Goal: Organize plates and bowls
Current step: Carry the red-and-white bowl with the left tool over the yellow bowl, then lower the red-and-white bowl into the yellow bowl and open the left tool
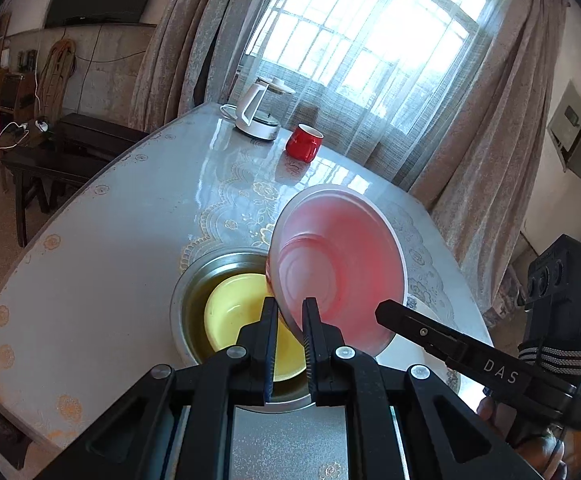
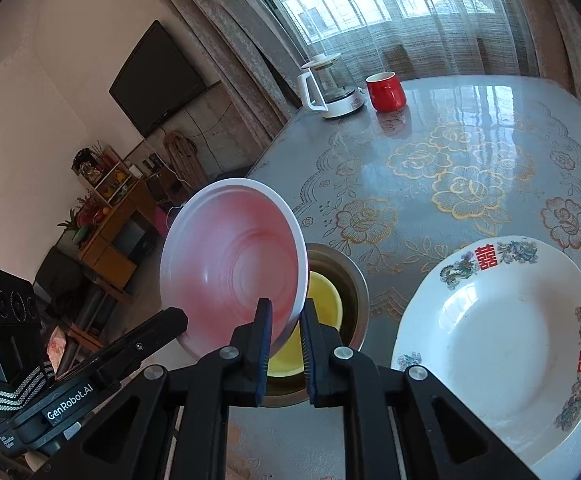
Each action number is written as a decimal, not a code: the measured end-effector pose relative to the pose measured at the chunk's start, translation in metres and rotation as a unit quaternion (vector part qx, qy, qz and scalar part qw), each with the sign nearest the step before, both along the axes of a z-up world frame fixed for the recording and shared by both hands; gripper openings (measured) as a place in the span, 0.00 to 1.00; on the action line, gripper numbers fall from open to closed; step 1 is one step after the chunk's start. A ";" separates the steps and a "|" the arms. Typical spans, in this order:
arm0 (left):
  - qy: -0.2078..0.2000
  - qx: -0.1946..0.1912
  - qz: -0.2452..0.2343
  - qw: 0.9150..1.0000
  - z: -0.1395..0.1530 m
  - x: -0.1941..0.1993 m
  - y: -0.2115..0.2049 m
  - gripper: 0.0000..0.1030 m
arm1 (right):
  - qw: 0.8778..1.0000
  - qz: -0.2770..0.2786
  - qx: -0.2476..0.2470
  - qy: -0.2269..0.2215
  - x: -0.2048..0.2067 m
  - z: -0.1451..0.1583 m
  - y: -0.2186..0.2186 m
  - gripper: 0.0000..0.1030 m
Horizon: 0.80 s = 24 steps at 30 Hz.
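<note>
A pink bowl (image 1: 338, 264) hangs tilted on edge above a steel bowl (image 1: 194, 276) that holds a yellow bowl (image 1: 234, 312). My left gripper (image 1: 290, 312) is shut on the pink bowl's near rim. My right gripper (image 2: 286, 316) is shut on the same pink bowl (image 2: 230, 264) at its opposite rim, over the steel bowl (image 2: 350, 280) and yellow bowl (image 2: 326, 296). A white plate (image 2: 502, 344) with dragon pattern and red characters lies on the table to the right. Each view shows the other gripper's body at its edge.
A red mug (image 1: 304, 142) and a white kettle (image 1: 256, 110) stand at the table's far side by the curtained window. The floral tablecloth (image 2: 470, 184) covers the table. A dark bench (image 1: 62, 152) and shelves stand to the left beyond the table's edge.
</note>
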<state>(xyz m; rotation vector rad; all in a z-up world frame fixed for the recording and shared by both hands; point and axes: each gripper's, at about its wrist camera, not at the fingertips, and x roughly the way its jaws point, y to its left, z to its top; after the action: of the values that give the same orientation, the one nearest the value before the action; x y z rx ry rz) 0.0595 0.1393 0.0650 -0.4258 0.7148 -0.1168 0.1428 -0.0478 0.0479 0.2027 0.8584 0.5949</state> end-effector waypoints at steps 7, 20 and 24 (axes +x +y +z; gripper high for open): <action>0.040 -0.018 0.008 0.999 -0.024 0.011 0.010 0.12 | 0.999 0.005 -0.009 0.042 0.012 -0.023 0.009 0.13; 0.099 -0.024 0.012 0.995 -0.067 0.025 0.015 0.12 | 0.996 0.002 -0.025 0.088 0.025 -0.059 0.012 0.14; 0.097 0.000 0.015 0.995 -0.068 0.028 0.012 0.12 | 0.996 -0.003 -0.027 0.088 0.027 -0.060 0.009 0.14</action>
<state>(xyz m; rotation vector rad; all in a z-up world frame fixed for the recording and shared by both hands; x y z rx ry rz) 0.0871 0.1511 -0.0029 -0.4517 0.8998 -0.0461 0.1695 -0.0389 -0.0120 0.2100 1.0439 0.5534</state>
